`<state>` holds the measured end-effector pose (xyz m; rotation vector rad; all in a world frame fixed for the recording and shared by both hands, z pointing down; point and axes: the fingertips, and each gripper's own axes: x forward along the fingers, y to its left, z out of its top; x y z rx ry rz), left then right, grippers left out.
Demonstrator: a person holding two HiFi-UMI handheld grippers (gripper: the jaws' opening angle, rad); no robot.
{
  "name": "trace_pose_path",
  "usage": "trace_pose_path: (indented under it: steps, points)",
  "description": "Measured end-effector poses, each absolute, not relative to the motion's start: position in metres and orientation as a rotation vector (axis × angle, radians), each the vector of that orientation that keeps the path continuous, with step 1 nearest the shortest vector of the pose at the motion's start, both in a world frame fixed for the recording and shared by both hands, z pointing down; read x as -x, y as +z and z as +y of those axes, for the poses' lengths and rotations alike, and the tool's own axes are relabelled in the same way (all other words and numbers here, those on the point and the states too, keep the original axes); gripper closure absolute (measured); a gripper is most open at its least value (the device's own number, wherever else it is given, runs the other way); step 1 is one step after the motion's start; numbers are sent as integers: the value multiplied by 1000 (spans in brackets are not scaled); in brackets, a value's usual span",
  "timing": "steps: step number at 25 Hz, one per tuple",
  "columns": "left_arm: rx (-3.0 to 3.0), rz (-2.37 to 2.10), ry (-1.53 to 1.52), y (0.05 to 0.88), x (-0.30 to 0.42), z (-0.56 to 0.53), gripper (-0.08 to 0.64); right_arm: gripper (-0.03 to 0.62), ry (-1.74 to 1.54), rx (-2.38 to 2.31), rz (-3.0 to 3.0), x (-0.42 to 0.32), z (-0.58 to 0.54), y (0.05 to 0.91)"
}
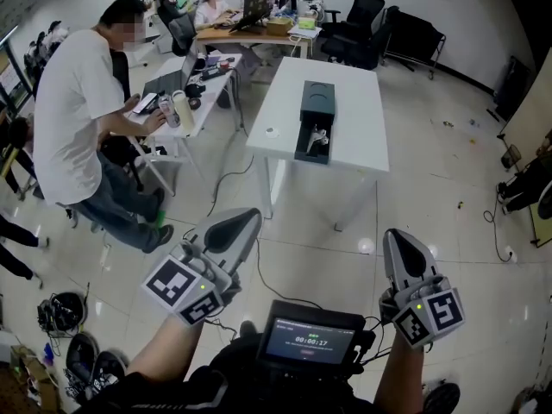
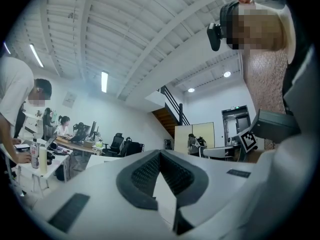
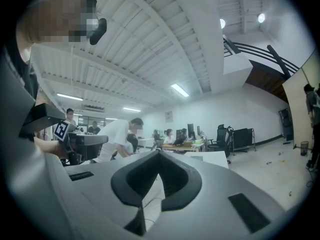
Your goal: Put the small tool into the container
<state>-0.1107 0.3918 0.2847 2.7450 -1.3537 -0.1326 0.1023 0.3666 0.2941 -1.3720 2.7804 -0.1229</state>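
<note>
Pointing up the frame from the bottom edge of the head view, the left gripper (image 1: 244,220) sits at lower centre-left and the right gripper (image 1: 396,239) at lower right. Each is carried on a bare forearm over pale floor tiles. In the left gripper view, the left gripper (image 2: 160,155) has its two dark pads brought together at the tip with nothing between them. In the right gripper view, the right gripper (image 3: 159,154) is likewise closed and empty. Between the two forearms, at bottom centre, hangs a dark screen unit (image 1: 310,341) with a lit display.

The container (image 1: 315,102), a dark oblong box, stands on a white table (image 1: 354,145) in the upper centre of the frame. It is well apart from both grippers and lies above the gap between them in the picture. Its upper half is covered by a dark top and its lower half is open. A small shiny item (image 1: 317,138) lies inside that open part, too small to tell what it is. Neither gripper touches the table or the box. A tiny pale round thing (image 1: 270,131) rests on the tabletop near its left edge, left of the container and clear of it.

At the upper left a person in a white shirt (image 1: 73,110) bends over a cluttered desk (image 1: 194,102) holding bottles and a laptop. Black office chairs (image 1: 358,24) stand at the upper right, beyond the table.
</note>
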Motion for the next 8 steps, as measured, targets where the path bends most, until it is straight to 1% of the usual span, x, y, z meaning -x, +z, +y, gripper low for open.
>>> trace_pose_path:
  steps: [8]
  points:
    - [-2745, -1342, -138, 286, 121, 400, 537, 581, -85, 1376, 2793, -90, 377, 292]
